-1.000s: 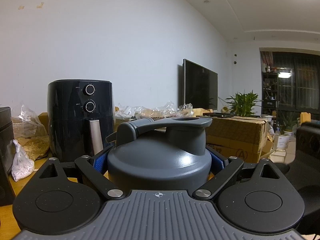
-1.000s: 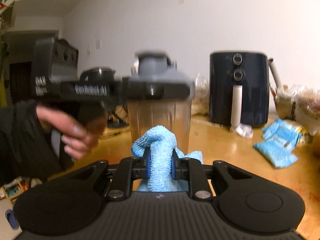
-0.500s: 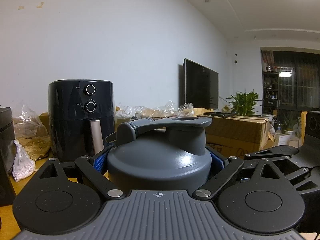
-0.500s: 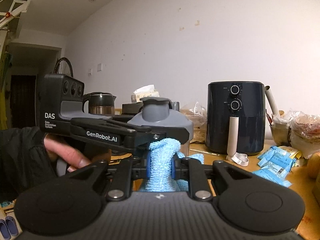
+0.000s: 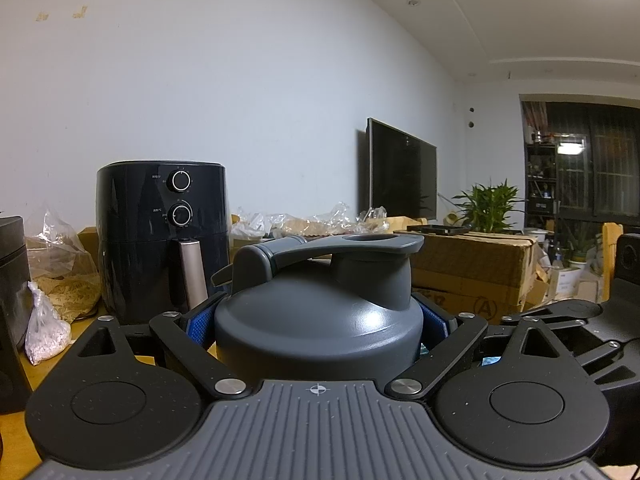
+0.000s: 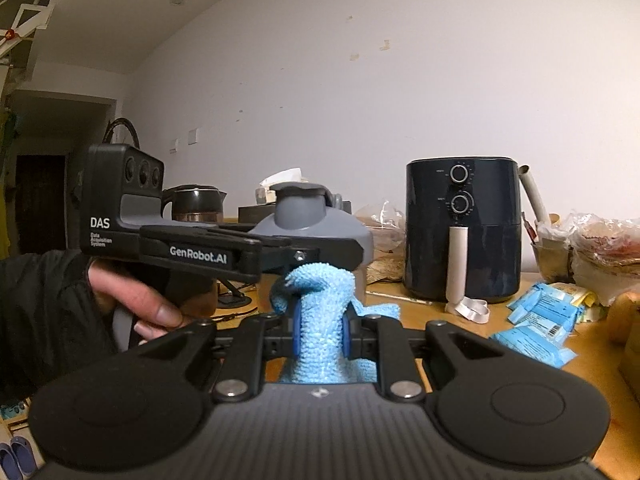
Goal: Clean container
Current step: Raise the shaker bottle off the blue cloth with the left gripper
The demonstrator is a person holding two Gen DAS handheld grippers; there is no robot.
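Cluttered wooden table (image 6: 448,316), air fryer (image 6: 464,232) behind. Left gripper (image 5: 318,320) clamped around upright shaker bottle (image 5: 316,320); right gripper (image 6: 320,332) pinching blue cloth (image 6: 320,320), just beside the bottle's wall, nearest for wiping.

Grey shaker lid (image 5: 316,320), light blue cloth (image 6: 322,320), black air fryer (image 6: 464,232)

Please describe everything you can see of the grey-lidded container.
The container stands upright, its clear body mostly hidden. Its dark grey domed lid, plastic by the look, has a raised spout with a hinged flip cap, closed. The left hand-held gripper clamps the lid with blue pads. The blue cloth is just before it; contact is unclear.
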